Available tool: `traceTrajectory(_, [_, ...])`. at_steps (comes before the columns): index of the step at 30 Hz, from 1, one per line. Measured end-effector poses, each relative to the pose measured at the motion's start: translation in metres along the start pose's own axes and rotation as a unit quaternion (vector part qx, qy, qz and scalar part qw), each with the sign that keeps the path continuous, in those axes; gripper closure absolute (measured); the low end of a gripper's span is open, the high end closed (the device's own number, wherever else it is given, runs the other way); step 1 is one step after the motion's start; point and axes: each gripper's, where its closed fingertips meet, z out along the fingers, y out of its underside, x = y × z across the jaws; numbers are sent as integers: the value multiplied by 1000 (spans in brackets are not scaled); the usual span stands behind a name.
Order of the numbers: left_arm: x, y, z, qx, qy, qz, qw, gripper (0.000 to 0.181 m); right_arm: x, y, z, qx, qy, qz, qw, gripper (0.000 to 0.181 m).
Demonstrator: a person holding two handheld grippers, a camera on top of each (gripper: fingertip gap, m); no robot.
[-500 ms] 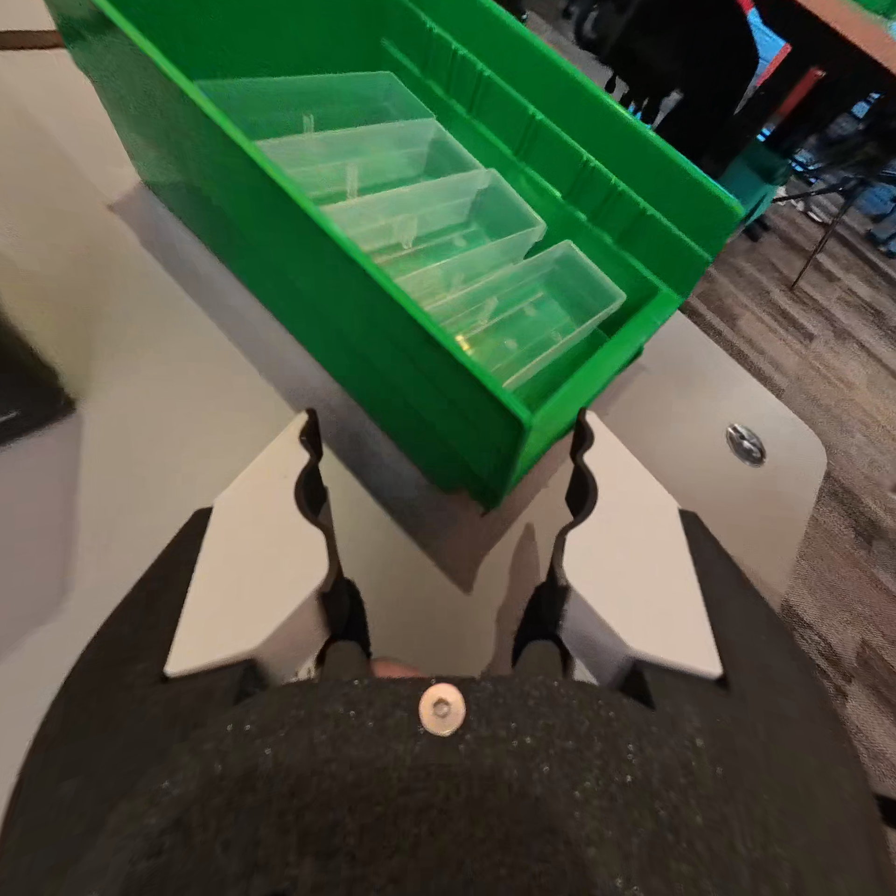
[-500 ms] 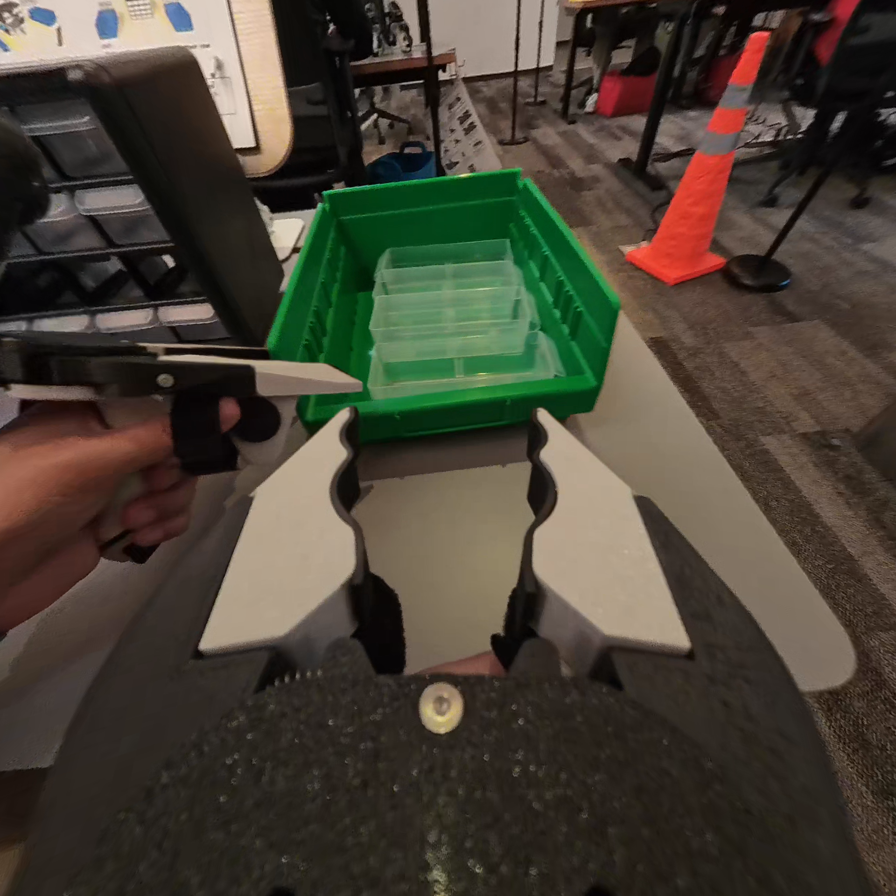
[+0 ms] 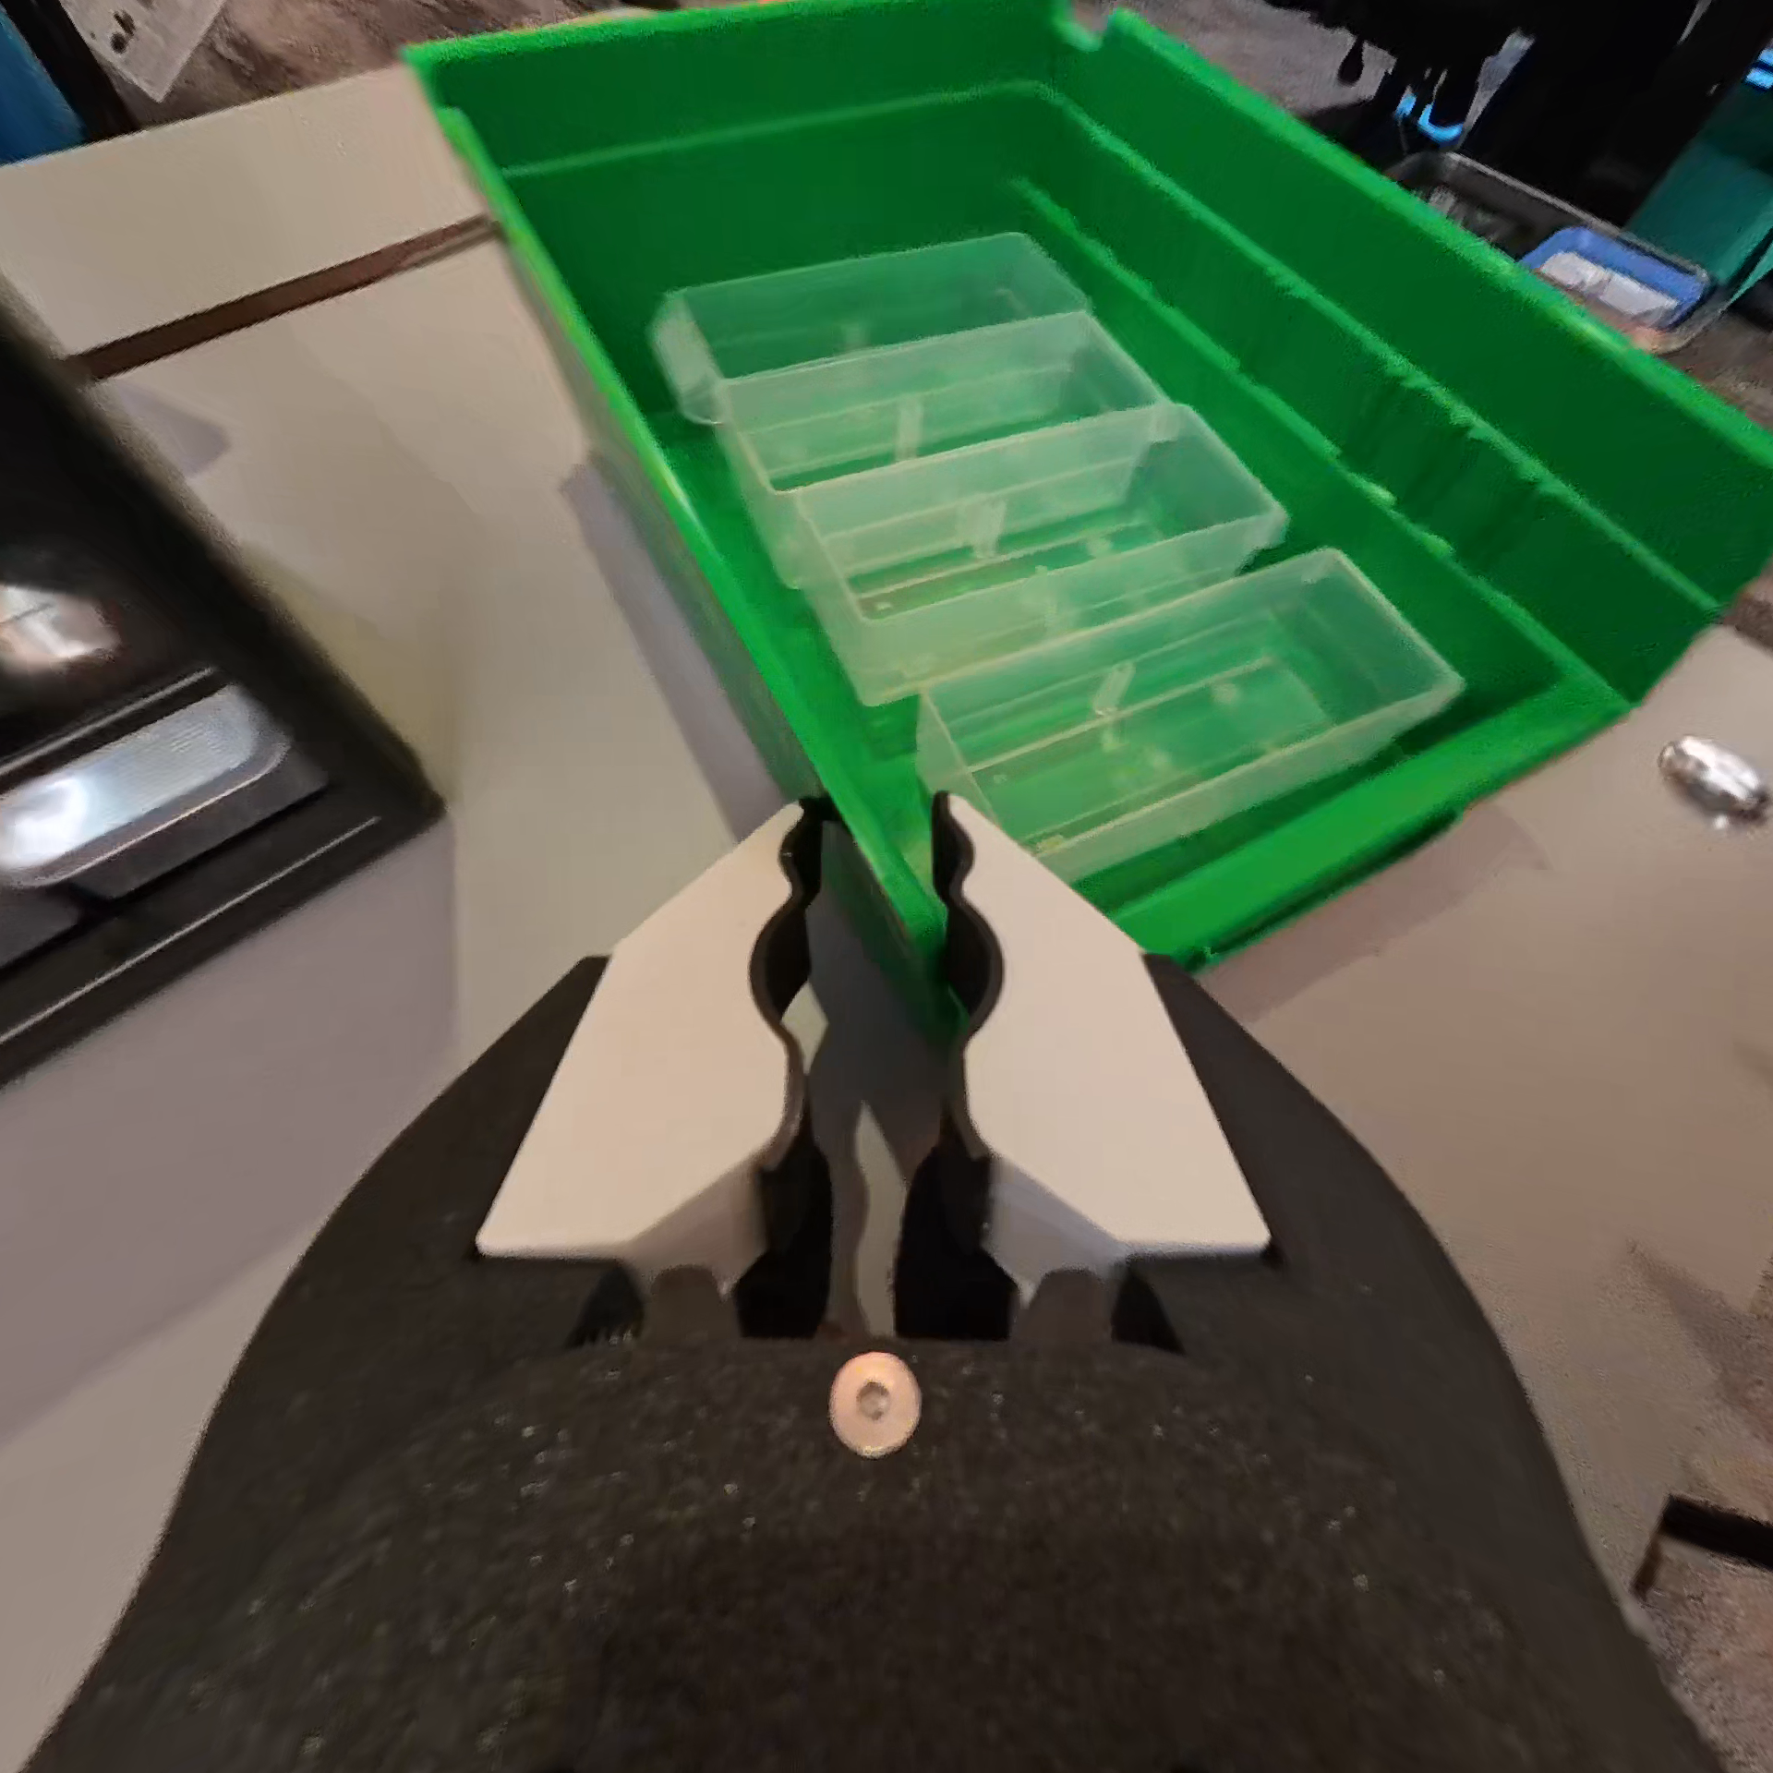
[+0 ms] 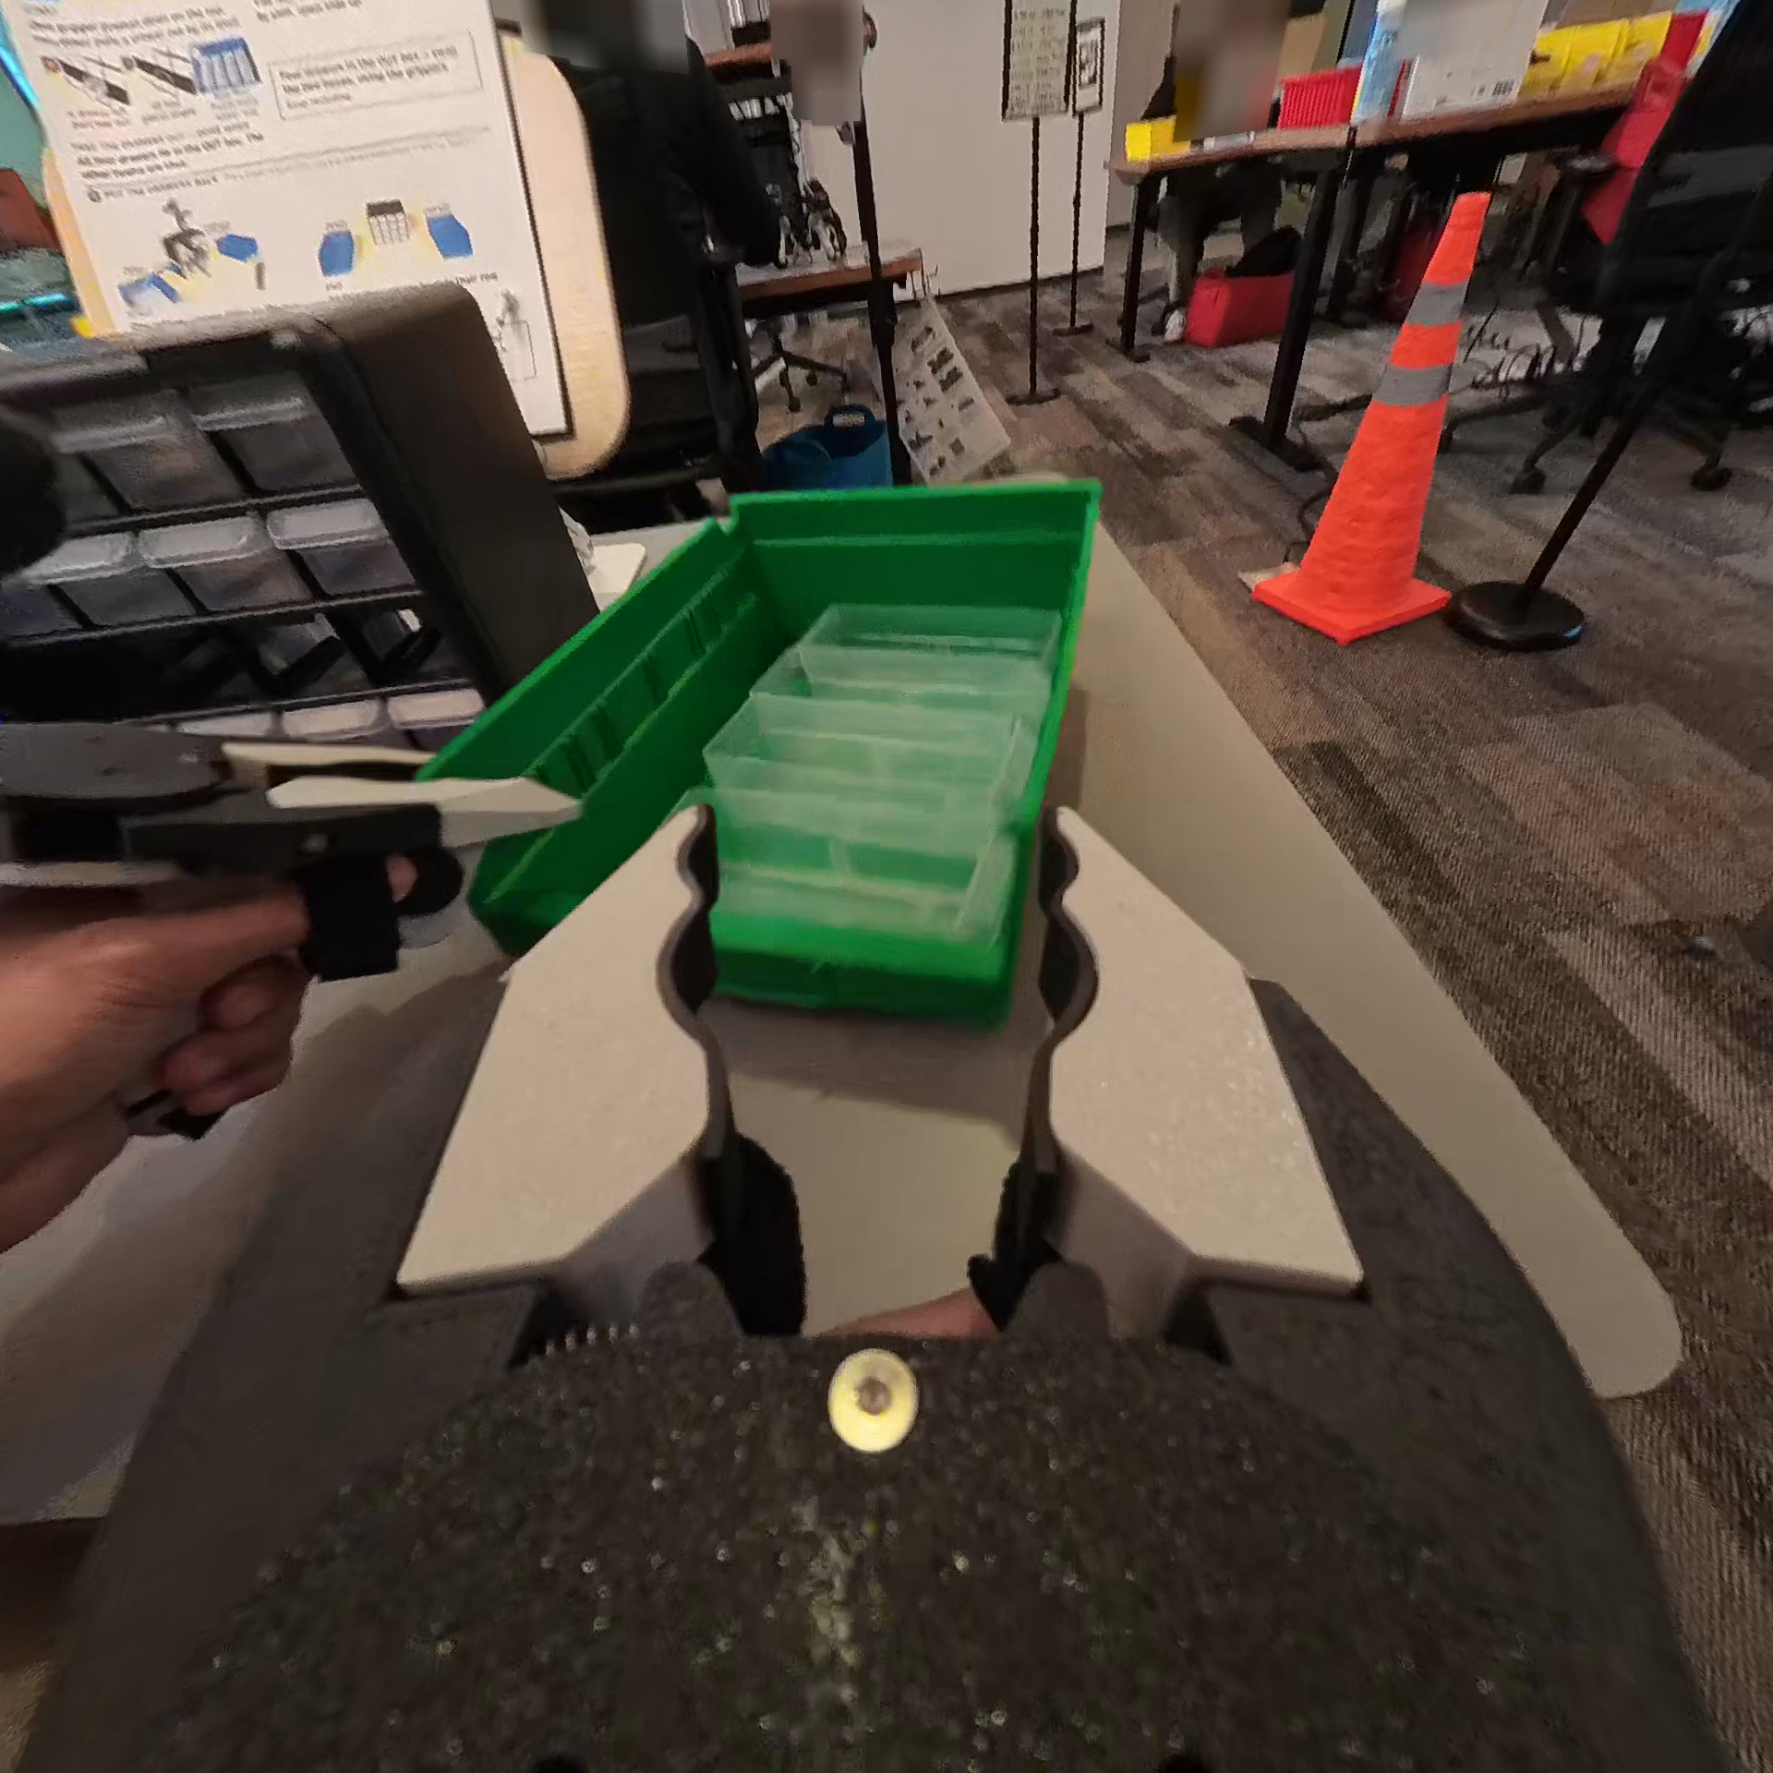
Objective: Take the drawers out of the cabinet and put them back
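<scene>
A green bin [image 3: 1199, 240] on the grey table [image 3: 317, 1103] holds several clear plastic drawers [image 3: 1036, 537], overlapping in a row. My left gripper [image 3: 875, 825] is shut on the bin's near left wall at its front corner. In the right wrist view the bin [image 4: 614, 691] looks tilted or turned, with the left gripper [image 4: 566, 801] clamped on its left wall. The drawers [image 4: 883, 758] are blurred there. My right gripper [image 4: 878, 830] is open and empty, just in front of the bin's front wall. The black drawer cabinet [image 4: 288, 537] stands left of the bin.
The cabinet's corner [image 3: 144, 768] is close on the left. The table's rounded right edge [image 4: 1439, 1103] drops to carpet. A bolt head [image 3: 1717, 777] sits in the table near the bin. An orange cone [image 4: 1382, 480], chairs and other tables are farther off.
My left gripper has gone from open to shut on the bin's left wall. The bin has turned and its left side looks raised. The right gripper has moved closer to the bin's front.
</scene>
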Motion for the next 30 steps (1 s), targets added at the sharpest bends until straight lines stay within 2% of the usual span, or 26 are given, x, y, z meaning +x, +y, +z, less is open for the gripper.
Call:
traceTrajectory(4, [-25,21,-35,-7,-5,36,999,178,-17,-30,-17,78,-36,-20,996,119])
traceTrajectory(7, [-45,40,-67,-20,21,22,999,178,-32,-52,-34,147,-72,-22,986,122])
traceTrajectory(10, [-65,62,-104,-38,56,31,997,178,-38,-62,-42,191,-71,-23,979,123])
traceTrajectory(13, [-98,85,-145,-53,54,48,996,178,-51,-49,-31,162,-74,-55,982,123])
traceTrajectory(16, [-136,107,-181,-70,17,53,996,175,-72,-35,-16,129,-83,-92,984,124])
traceTrajectory(19, [-150,125,-209,-73,37,30,996,179,-97,-25,-3,113,-100,-114,982,127])
traceTrajectory(20, [-154,133,-218,-81,41,27,996,176,-105,-24,2,109,-105,-117,982,128])
traceTrajectory(22, [-161,141,-237,-76,44,14,996,142,-122,-24,10,100,-119,-113,981,129])
traceTrajectory(23, [-164,138,-251,-57,47,-1,997,134,-133,-26,13,90,-132,-109,981,129])
traceTrajectory(24, [-171,132,-267,-31,44,-18,998,134,-147,-29,15,79,-150,-107,980,129])
traceTrajectory(26, [-209,129,-302,-1,-13,-46,999,134,-179,-29,18,40,-198,-107,973,135])
traceTrajectory(28, [-278,144,-342,-5,-142,-64,988,134,-212,-31,23,0,-241,-111,964,134])
traceTrajectory(30, [-343,163,-384,6,-246,-90,965,134,-249,-36,27,-29,-279,-128,951,134])
